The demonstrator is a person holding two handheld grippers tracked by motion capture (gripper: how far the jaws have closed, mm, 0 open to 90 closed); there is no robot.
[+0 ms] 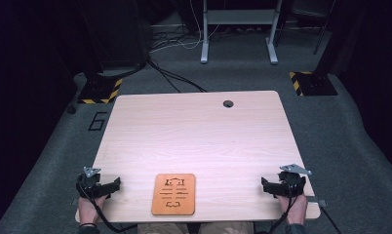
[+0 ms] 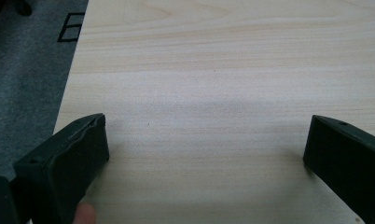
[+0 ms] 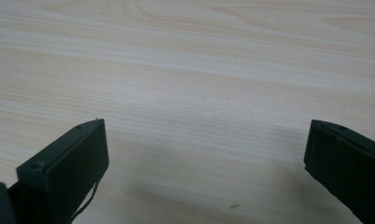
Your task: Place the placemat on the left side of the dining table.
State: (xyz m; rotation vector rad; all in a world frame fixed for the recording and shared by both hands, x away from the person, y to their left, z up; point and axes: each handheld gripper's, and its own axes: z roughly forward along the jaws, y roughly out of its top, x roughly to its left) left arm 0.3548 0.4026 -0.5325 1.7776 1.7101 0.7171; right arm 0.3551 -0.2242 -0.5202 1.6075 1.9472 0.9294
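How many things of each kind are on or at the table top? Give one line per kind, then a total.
Orange wooden board with cut-out shapes: 1
Black hand-held tool: 2 (left tool, right tool), both open, resting at the near table corners
Total: 3

An orange-brown board (image 1: 173, 194) with dark cut-out markings lies on the pale wood-grain table (image 1: 194, 131).

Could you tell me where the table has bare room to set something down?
The table is bare from the orange board back to the cable hole. Narrow free strips separate the board from the left gripper and right gripper. Only the near edge is occupied.
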